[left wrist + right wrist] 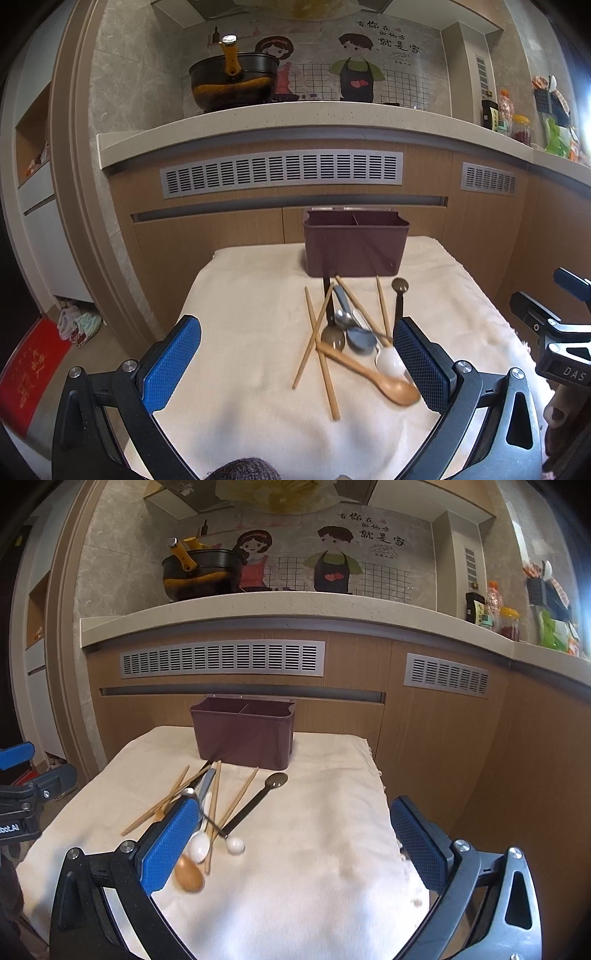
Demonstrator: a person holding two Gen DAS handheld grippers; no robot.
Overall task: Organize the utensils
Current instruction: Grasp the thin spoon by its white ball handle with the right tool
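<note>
Mixed utensils lie jumbled flat on the cream cloth-covered table (229,295): wooden chopsticks (317,321), brown wooden spoon (373,373), white ceramic spoon (389,363), metal spoons (343,315). Brown plastic two-compartment holder (354,247) stands upright behind, empty.

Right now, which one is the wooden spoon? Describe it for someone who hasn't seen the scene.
On the cream cloth, in front of the brown bin, lies a utensil pile. The wooden spoon is at its near edge: the only tan, broad-bowled piece, next to the white spoon.
</note>
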